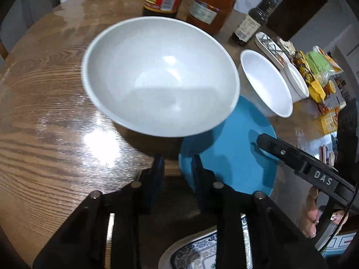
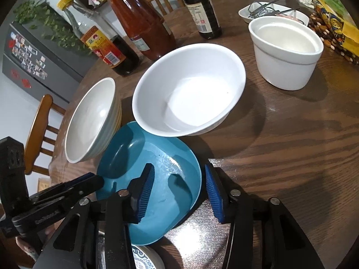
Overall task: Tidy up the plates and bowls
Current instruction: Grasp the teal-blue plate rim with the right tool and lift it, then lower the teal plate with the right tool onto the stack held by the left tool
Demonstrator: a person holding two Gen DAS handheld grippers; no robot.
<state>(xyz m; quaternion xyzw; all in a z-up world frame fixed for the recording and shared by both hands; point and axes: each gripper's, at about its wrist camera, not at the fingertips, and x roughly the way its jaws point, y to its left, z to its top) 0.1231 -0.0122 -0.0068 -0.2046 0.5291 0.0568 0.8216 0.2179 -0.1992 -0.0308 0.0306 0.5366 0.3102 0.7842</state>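
A teal plate [image 2: 157, 179] lies on the round wooden table [image 2: 291, 145], also in the left wrist view [image 1: 233, 157]. My right gripper [image 2: 179, 190] is open, its jaws straddling the plate's right rim. A grey bowl [image 1: 161, 76] with a ribbed yellow outside sits left of the plate [image 2: 92, 121]. My left gripper [image 1: 177, 168] is open just short of that bowl, at the plate's left edge. A white bowl [image 2: 190, 89] sits beyond the plate [image 1: 267, 85]. A blue-patterned plate [image 1: 197, 251] lies under both grippers [image 2: 143, 260].
A white straight-sided pot [image 2: 285, 51] stands at the right. Sauce bottles [image 2: 141, 22] line the far side, with a dark bottle [image 2: 202, 9]. A white dish with utensils [image 2: 267, 11] and snack packets [image 2: 336, 29] sit at the far right. Chairs [image 2: 40, 130] surround the table.
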